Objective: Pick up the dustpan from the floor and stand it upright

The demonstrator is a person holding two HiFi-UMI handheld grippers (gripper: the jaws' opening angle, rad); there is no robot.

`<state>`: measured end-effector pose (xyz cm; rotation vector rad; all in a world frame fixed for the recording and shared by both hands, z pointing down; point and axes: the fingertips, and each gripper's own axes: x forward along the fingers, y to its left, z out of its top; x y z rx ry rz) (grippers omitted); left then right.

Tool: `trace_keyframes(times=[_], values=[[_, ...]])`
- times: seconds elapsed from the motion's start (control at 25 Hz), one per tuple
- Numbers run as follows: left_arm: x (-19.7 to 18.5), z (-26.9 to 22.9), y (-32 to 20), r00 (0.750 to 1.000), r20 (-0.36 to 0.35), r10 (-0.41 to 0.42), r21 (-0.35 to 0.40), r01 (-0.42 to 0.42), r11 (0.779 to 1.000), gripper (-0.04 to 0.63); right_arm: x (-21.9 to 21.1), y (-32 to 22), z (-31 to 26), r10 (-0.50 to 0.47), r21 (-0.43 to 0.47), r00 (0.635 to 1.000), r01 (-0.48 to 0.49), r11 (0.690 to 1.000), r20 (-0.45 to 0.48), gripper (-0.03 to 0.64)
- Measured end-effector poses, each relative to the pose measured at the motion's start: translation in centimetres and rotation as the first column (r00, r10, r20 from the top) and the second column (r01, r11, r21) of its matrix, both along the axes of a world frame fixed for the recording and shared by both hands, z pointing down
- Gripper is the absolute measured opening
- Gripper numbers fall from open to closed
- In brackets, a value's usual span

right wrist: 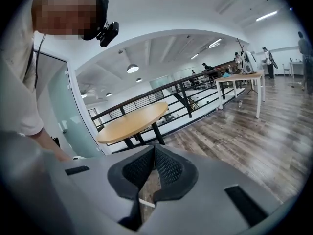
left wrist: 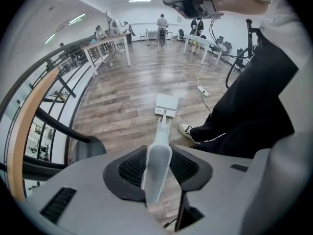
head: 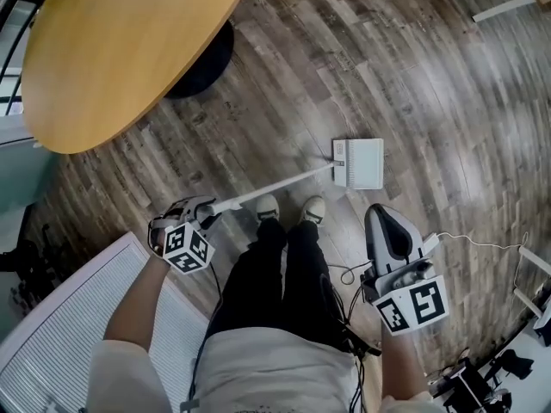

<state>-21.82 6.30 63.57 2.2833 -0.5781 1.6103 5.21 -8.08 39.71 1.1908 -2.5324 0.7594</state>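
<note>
Gripping the handle (head: 274, 186) of the dustpan (head: 360, 163), your left gripper (head: 207, 212) at the lower left of the head view has its jaws clenched on the grip end. The pan lies on the wooden floor (head: 413, 76) at centre frame, just above your shoes (head: 291, 208). Your right gripper (head: 385, 218), lower right, keeps its jaws pressed together on nothing.

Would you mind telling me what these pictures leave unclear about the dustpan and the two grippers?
- Dustpan: whether its pan rests on the floor or hangs just clear. The head view looks steeply down, the left gripper view along the handle.
- Handle's end: in the left gripper view, cut off behind the left gripper's body.
- Right gripper: its view faces the round table, away from the dustpan.
</note>
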Motion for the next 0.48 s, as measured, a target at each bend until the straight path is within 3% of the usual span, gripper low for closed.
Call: trace_keyframes(times=[0.48], values=[[1.2,-5.9,1.1,1.000,-0.003,0.027,0.058,-0.027,0.998,0.153,2.6,0.9,-5.1,0.044,0.070,0.999,-0.045,0.996,0.023,0.026]])
